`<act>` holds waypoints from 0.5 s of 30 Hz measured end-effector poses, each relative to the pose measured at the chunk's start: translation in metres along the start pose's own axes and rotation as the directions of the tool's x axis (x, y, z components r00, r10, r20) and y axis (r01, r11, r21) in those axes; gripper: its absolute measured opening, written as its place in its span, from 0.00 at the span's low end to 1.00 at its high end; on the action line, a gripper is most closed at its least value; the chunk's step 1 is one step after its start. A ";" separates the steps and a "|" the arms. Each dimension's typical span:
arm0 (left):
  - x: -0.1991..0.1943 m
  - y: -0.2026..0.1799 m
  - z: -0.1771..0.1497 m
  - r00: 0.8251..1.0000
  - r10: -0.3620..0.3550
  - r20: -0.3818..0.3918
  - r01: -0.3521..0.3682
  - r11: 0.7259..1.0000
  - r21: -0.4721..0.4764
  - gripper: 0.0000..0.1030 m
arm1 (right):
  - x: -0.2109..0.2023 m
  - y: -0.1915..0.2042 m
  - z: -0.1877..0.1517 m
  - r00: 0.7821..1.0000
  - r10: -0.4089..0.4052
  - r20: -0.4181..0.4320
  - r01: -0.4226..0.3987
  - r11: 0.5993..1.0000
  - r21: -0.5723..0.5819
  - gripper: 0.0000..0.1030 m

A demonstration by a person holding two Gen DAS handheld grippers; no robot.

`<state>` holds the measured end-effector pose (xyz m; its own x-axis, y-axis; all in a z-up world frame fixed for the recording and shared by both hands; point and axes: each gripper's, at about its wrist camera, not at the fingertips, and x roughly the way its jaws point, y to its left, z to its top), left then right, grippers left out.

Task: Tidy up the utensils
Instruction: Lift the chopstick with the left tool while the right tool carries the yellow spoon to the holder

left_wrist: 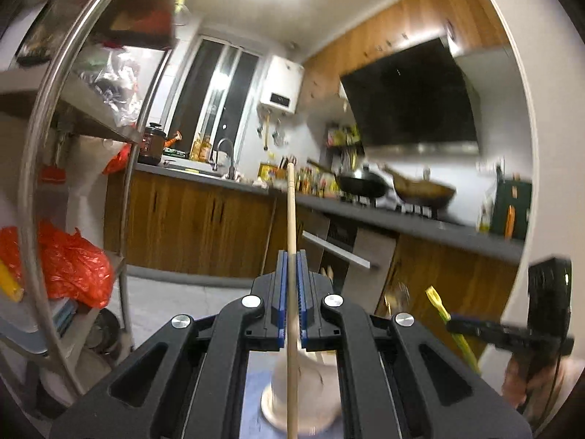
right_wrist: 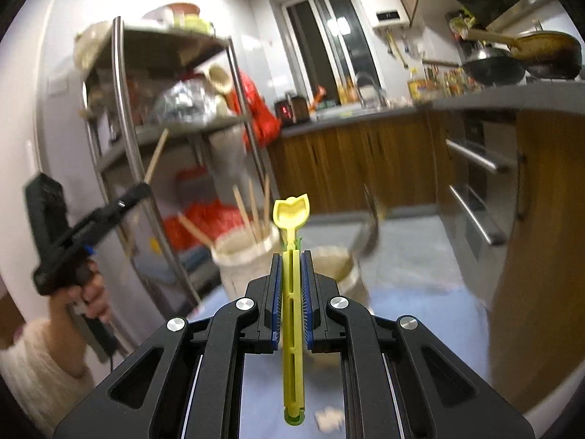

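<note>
My left gripper (left_wrist: 291, 256) is shut on a wooden chopstick (left_wrist: 291, 216) that points up and forward; it also shows at the left of the right wrist view (right_wrist: 140, 190). My right gripper (right_wrist: 291, 256) is shut on a yellow plastic utensil (right_wrist: 291, 216) with a scoop-shaped tip; it also shows in the left wrist view (left_wrist: 440, 309). A white cup (right_wrist: 245, 256) holding several chopsticks stands on the light blue table, just left of the right gripper. A second white cup (right_wrist: 340, 261) with a dark utensil in it stands to its right. A white cup (left_wrist: 303, 391) lies below the left gripper.
A metal shelf rack (right_wrist: 124, 117) with bags and bowls stands at the left. A kitchen counter (right_wrist: 475, 100) with woks, bottles and a sink runs along the back and right, over wooden cabinets with drawers. The light blue table (right_wrist: 409, 314) lies underneath.
</note>
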<state>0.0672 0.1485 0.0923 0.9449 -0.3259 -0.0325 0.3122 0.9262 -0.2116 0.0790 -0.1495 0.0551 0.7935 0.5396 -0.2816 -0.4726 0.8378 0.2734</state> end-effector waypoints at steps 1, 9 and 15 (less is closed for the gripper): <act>0.010 0.006 0.004 1.000 -0.003 0.018 0.004 1.000 -0.021 0.05 | 0.005 0.000 0.005 1.000 0.007 0.021 -0.007 1.000 0.000 0.10; 0.071 0.023 -0.010 1.000 -0.018 0.020 0.019 0.998 -0.064 0.05 | 0.045 -0.012 0.016 0.998 0.000 0.058 -0.002 0.999 0.033 0.10; 0.092 0.016 -0.021 0.998 -0.061 0.027 0.063 0.995 -0.080 0.05 | 0.061 -0.014 0.014 0.997 -0.005 0.077 0.003 1.000 0.025 0.10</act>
<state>0.1568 0.1291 0.0658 0.9265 -0.3763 0.0067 0.3619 0.8859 -0.2904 0.1392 -0.1290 0.0468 0.8228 0.5276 -0.2113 -0.4606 0.8369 0.2958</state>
